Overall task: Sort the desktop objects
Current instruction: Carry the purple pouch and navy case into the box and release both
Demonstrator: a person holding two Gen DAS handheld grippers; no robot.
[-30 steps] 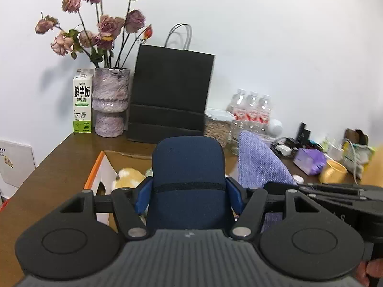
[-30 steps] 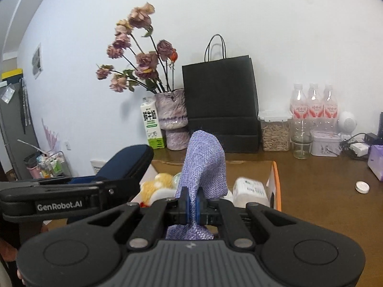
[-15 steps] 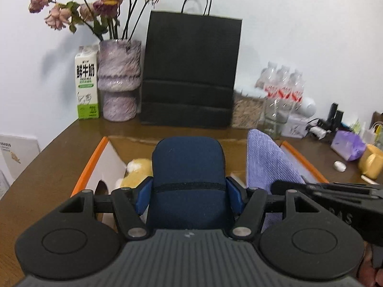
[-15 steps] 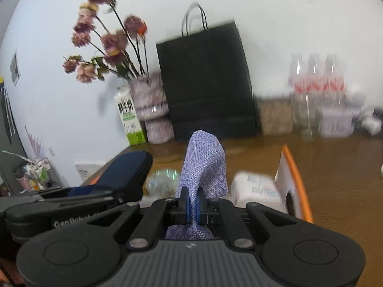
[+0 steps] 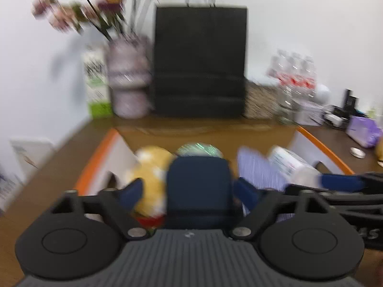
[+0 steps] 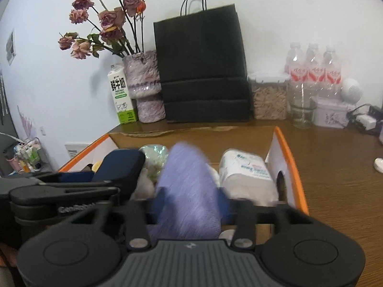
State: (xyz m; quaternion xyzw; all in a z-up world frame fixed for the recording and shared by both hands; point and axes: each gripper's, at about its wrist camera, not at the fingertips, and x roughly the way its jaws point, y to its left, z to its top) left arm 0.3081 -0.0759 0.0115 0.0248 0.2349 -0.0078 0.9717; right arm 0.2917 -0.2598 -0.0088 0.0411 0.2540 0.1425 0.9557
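Wrist views — box (image 5: 95, 165) close ahead

Even bright indoor light, soft shadow of flowers (image 6: 100, 21) on wall. Left view heavily motion-smeared throughout. Right view sharp in back, purple cloth (image 6: 189, 189) blurred up front. Fisheye bends edges, dark corners.

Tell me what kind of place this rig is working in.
Probably a home or small-office desk against a white wall: a wooden table crowded with a vase of dried roses, a milk carton, a black paper bag and bottled water.
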